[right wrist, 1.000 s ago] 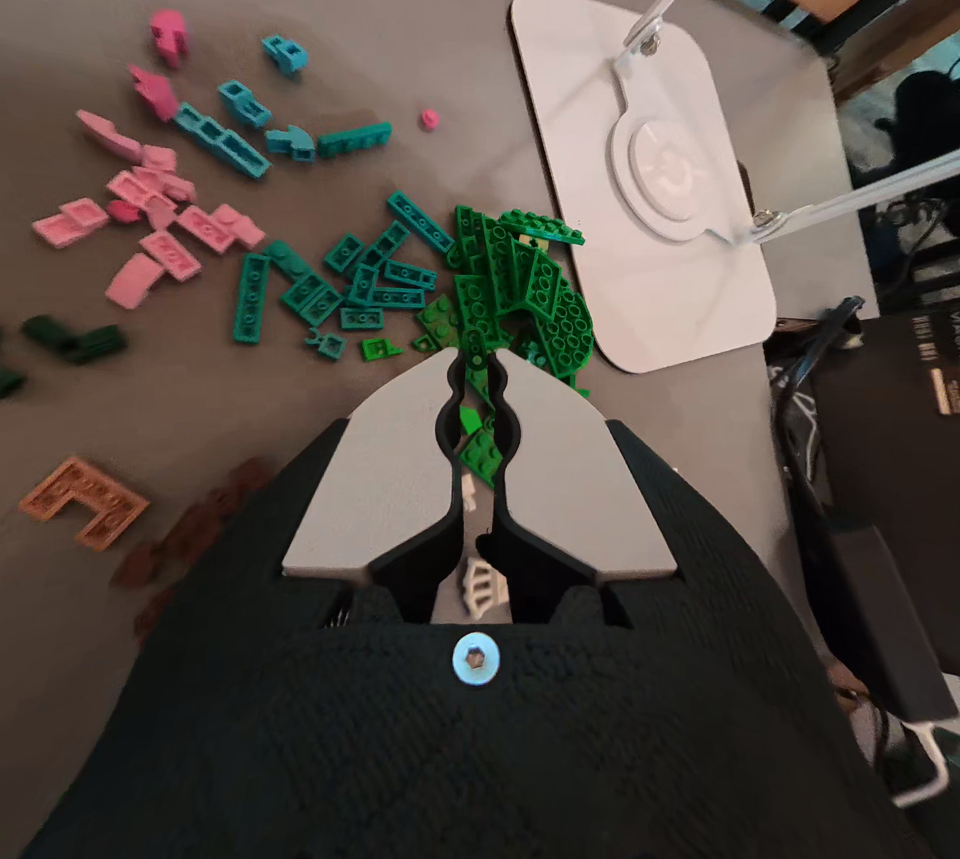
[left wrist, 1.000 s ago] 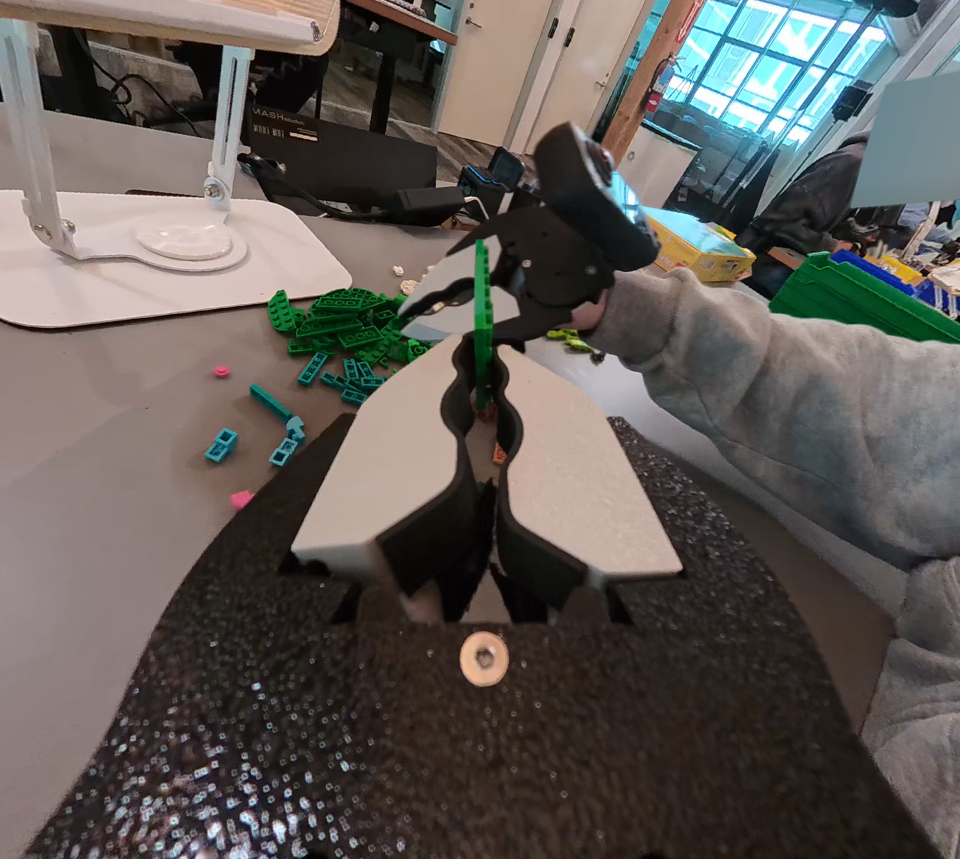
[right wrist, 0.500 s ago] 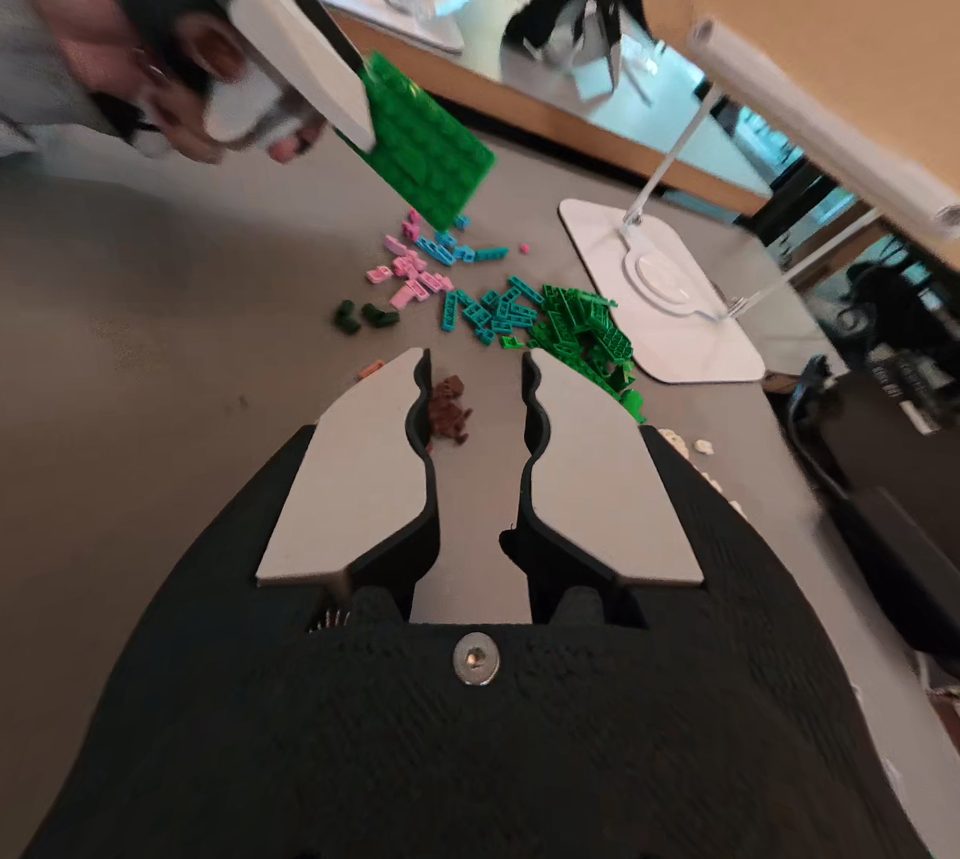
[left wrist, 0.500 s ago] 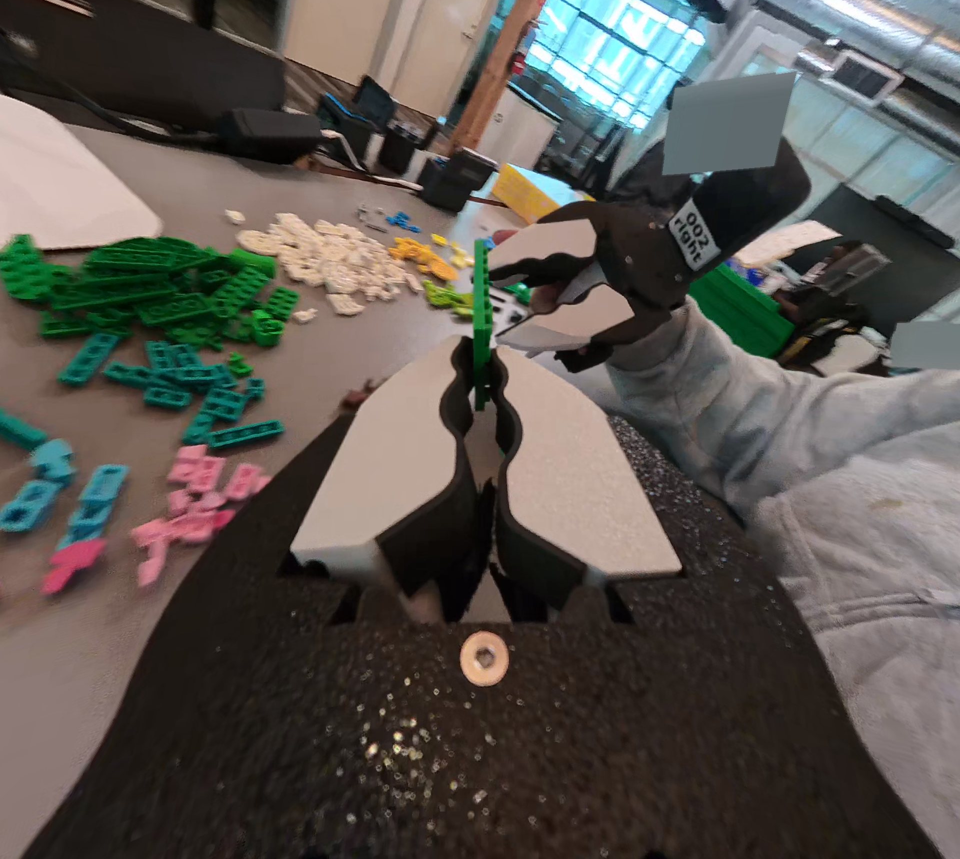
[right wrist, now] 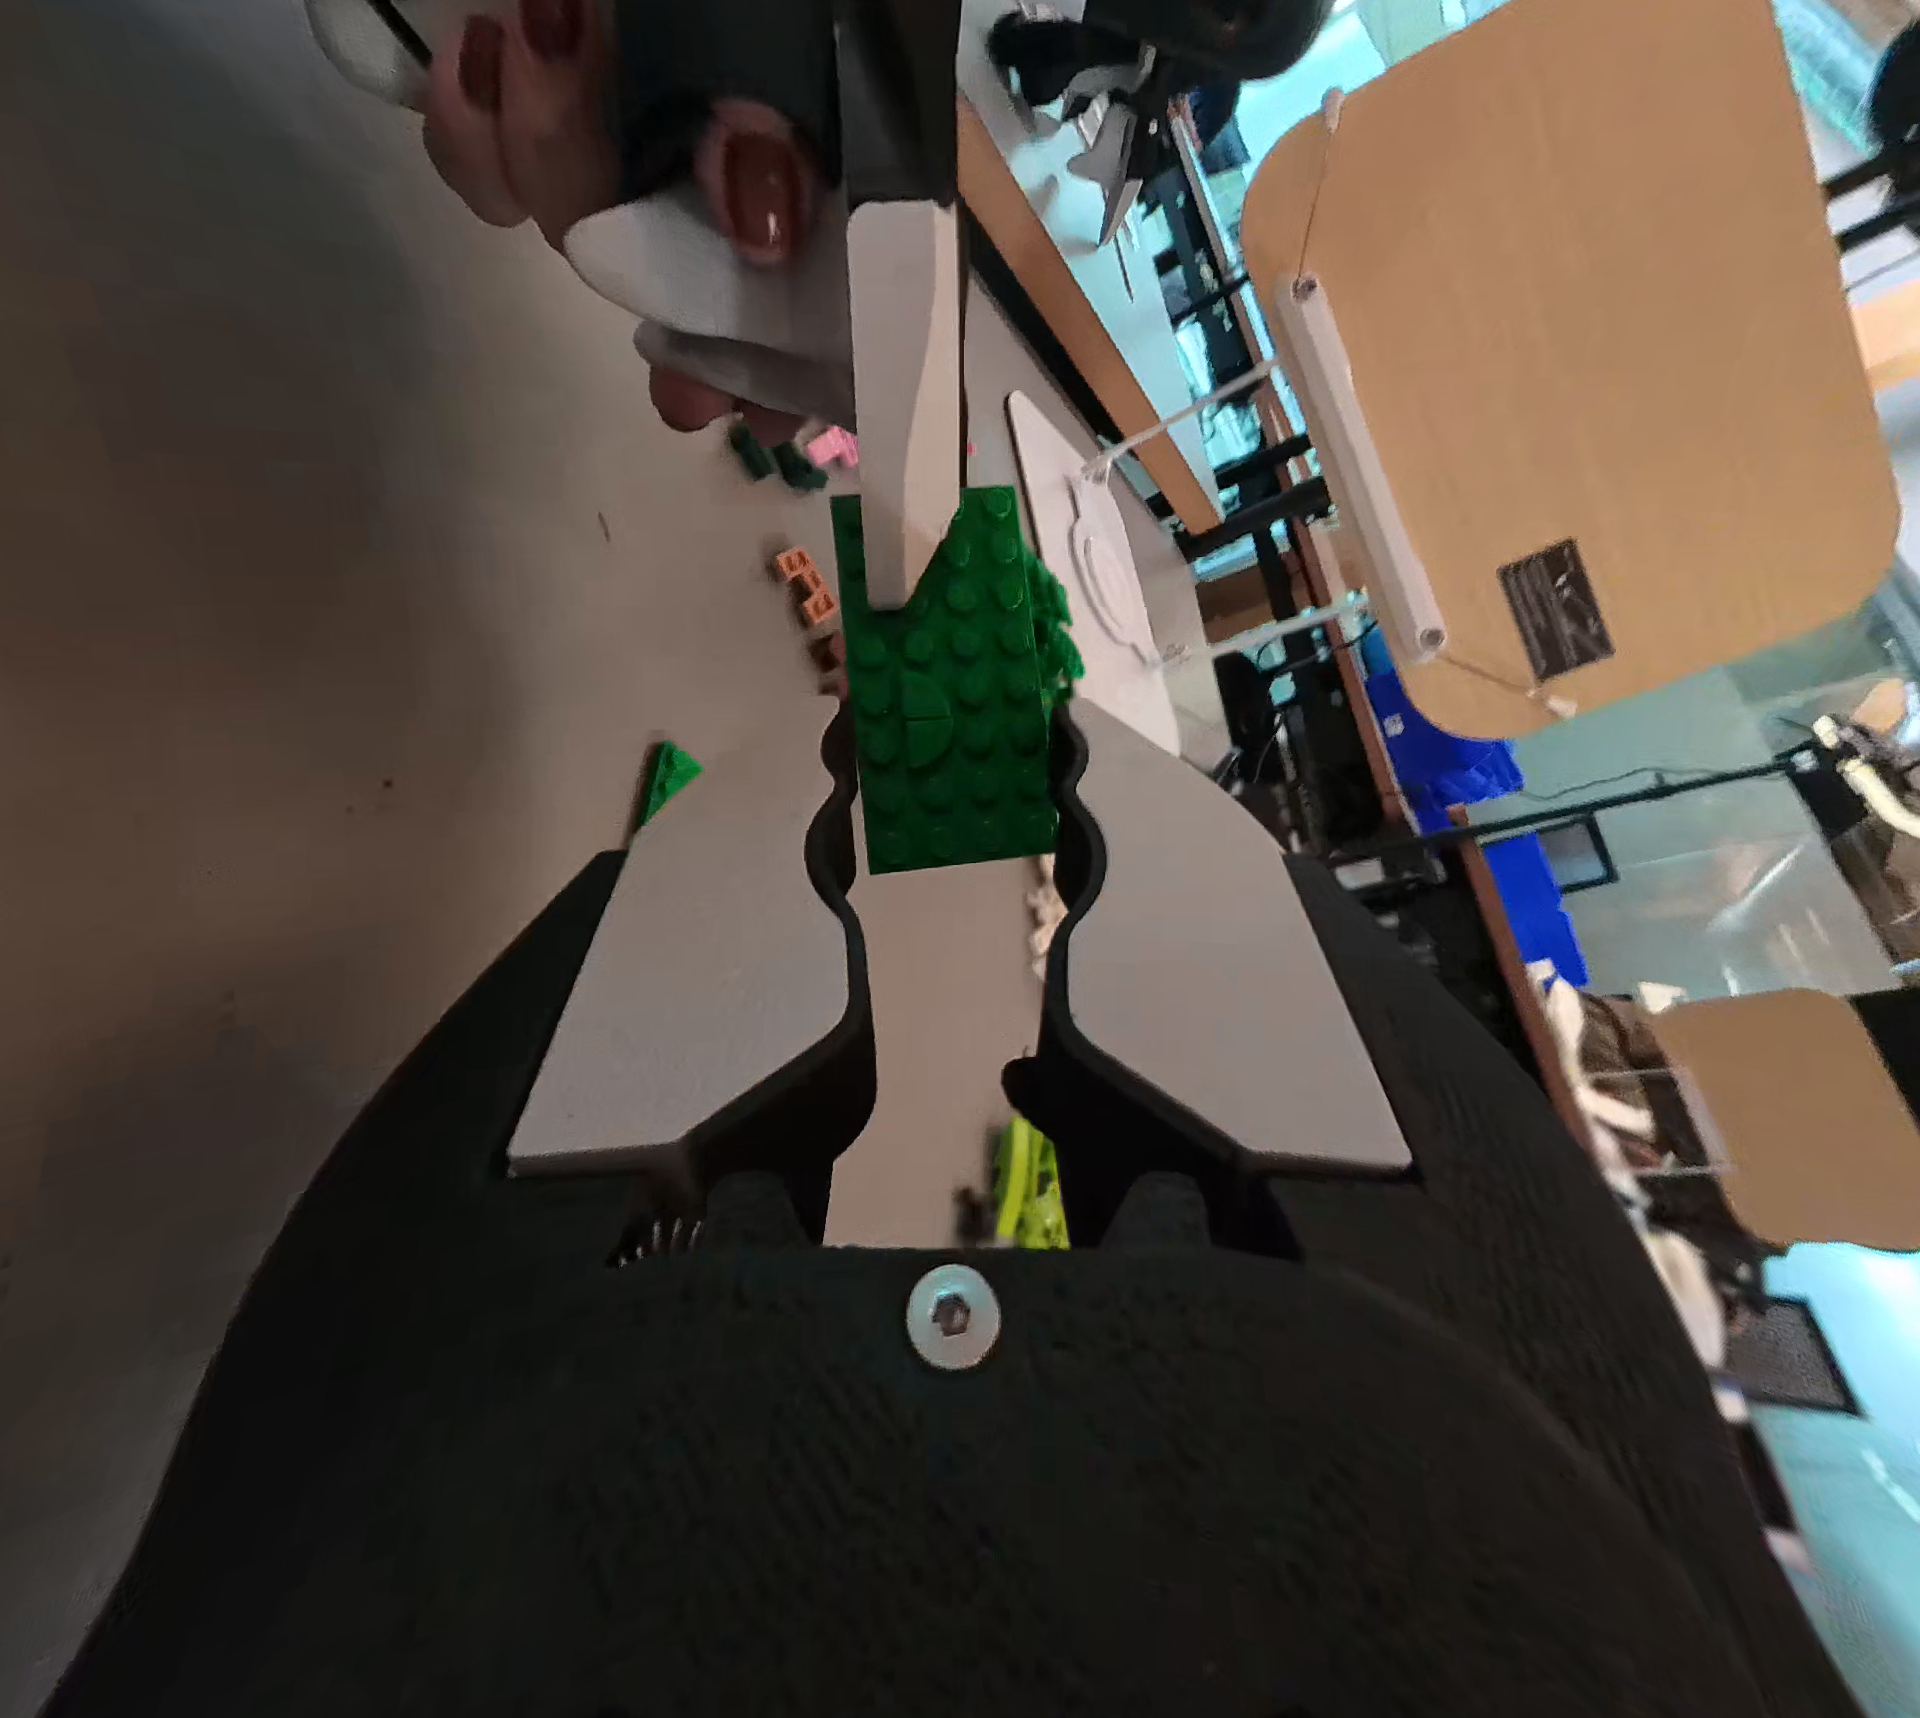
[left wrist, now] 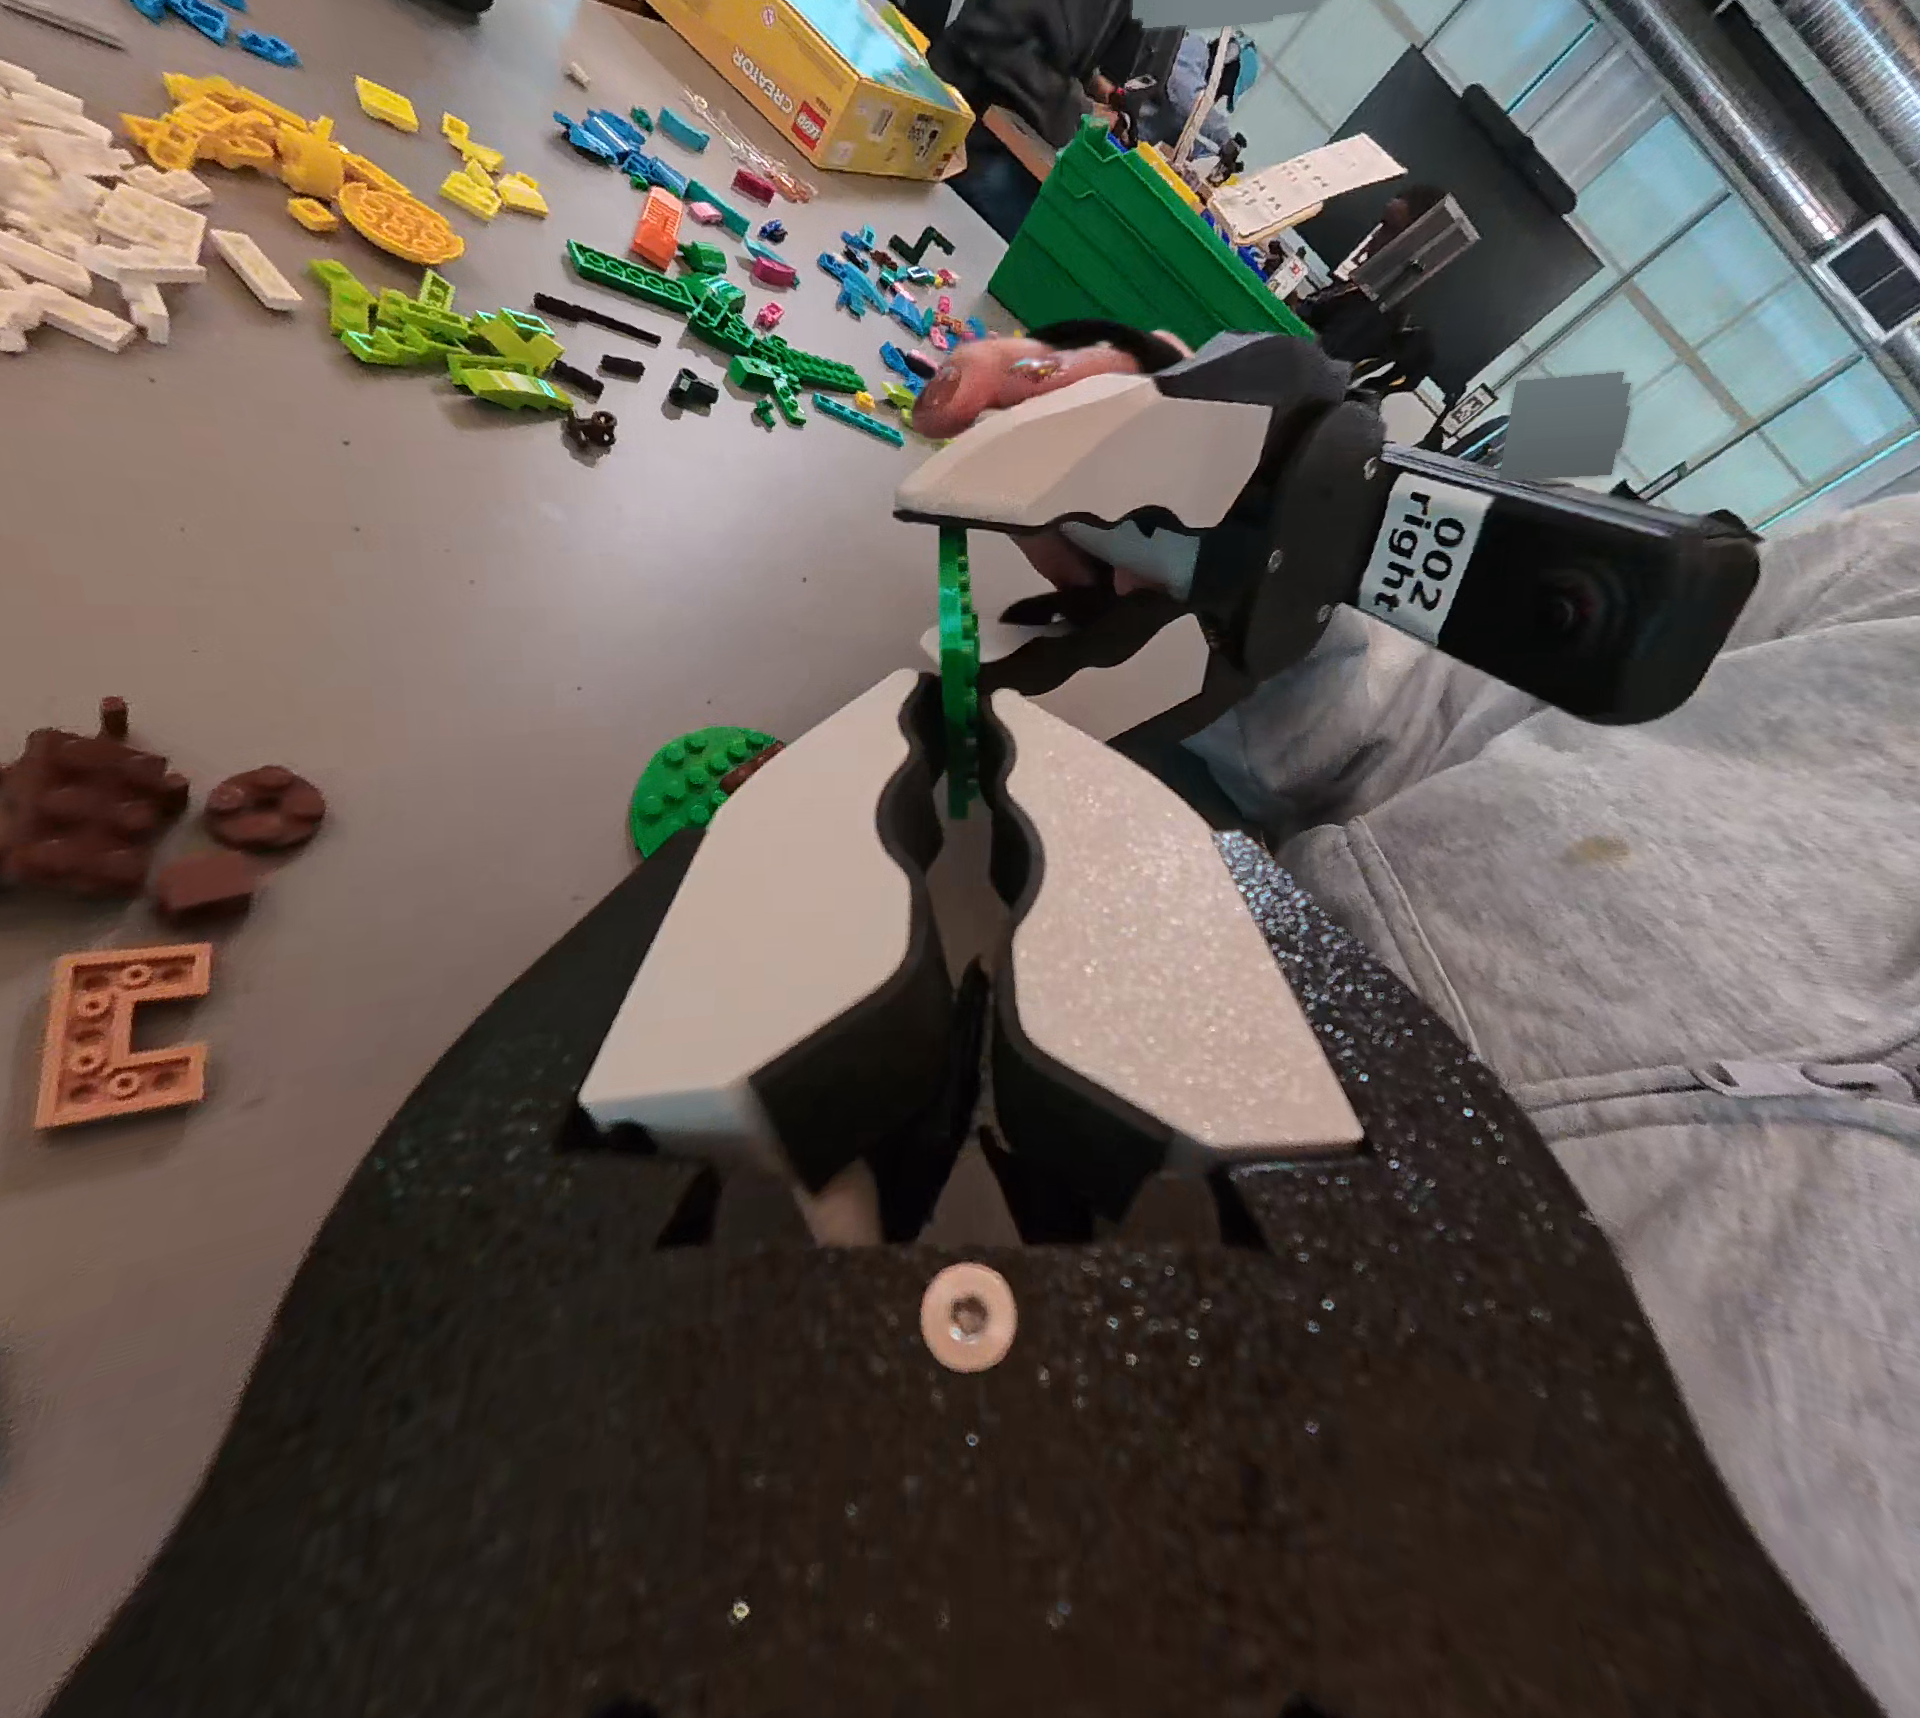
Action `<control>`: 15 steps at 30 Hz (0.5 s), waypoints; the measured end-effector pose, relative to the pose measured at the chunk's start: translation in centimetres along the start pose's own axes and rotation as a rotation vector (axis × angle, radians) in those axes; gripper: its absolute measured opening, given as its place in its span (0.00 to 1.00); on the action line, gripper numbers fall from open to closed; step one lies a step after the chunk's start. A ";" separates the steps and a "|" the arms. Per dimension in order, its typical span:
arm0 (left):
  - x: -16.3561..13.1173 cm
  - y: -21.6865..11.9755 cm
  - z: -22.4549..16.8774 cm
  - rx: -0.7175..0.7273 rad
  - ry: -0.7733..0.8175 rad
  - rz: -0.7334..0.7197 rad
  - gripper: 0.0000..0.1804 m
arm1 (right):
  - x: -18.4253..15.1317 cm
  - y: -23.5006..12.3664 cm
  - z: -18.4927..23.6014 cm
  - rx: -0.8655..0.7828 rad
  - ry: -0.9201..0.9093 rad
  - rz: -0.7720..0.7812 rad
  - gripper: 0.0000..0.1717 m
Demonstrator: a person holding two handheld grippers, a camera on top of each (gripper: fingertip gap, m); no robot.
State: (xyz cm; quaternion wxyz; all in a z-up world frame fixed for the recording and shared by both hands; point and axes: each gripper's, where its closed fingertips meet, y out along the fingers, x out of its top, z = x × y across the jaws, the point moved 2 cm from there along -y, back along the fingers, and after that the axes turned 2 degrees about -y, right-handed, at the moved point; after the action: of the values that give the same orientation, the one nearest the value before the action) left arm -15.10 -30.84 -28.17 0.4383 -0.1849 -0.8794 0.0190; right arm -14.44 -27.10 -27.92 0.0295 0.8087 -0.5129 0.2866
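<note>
While L gripper (left wrist: 954, 692) clamps it, green plate (left wrist: 958, 629): held up off the table (left wrist: 416, 577), edge-on in L wrist view, studs facing R wrist cam.
L fingers: together on plate's near end, a pad on each flat face.
R gripper (right wrist: 951, 718): fingers apart, plate btw them across its width; one finger sits against plate's top edge in L view. Can't tell if pads press.
Hand (right wrist: 582, 58): wrapped round L gripper's handle, beyond plate in R view.
Grey sleeve (left wrist: 1558, 941): right of plate, behind R gripper.
Green half-round piece (left wrist: 691, 780): on table just left of plate's lower end, partly hidden by L finger.
Brown pieces (left wrist: 94, 811), tan bracket piece (left wrist: 120, 1034): well left of plate.
Small green wedge (right wrist: 665, 780): on table, left of plate in R view.
Sorted piles (white, yellow, lime, blue), yellow box (left wrist: 779, 37), green bin (left wrist: 1122, 255): far beyond plate.
White stand base (right wrist: 1101, 567): behind plate, R view.
</note>
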 end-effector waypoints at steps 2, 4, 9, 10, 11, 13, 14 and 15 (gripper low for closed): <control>0.0 0.2 0.4 0.049 0.011 -0.001 0.09 | -1.5 -0.7 0.2 0.009 0.039 0.057 0.20; 0.3 -0.1 1.3 0.126 0.037 -0.017 0.14 | -3.8 -1.6 0.8 0.058 0.099 0.146 0.20; 0.6 -0.9 2.5 0.241 0.115 -0.037 0.15 | -9.4 -4.2 3.3 0.275 0.360 0.393 0.20; 0.5 -0.8 2.7 0.260 0.122 -0.025 0.15 | -10.0 -4.5 3.5 0.295 0.399 0.427 0.20; 0.2 -0.7 3.0 0.277 0.125 -0.010 0.16 | -10.2 -4.6 3.3 0.291 0.435 0.437 0.20; -0.4 -0.3 3.4 0.306 0.130 0.026 0.17 | -10.7 -4.7 2.9 0.284 0.477 0.467 0.21; -0.7 -0.2 3.6 0.324 0.137 0.043 0.18 | -10.9 -4.8 2.6 0.267 0.485 0.477 0.24; -0.9 0.0 3.8 0.342 0.151 0.058 0.19 | -10.9 -4.8 2.2 0.242 0.487 0.469 0.24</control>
State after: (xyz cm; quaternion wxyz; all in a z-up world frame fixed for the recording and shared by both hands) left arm -17.59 -30.70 -31.23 0.5272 -0.1340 -0.8223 0.1668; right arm -12.83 -16.74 -33.96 -0.0119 0.5744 -0.6249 0.5286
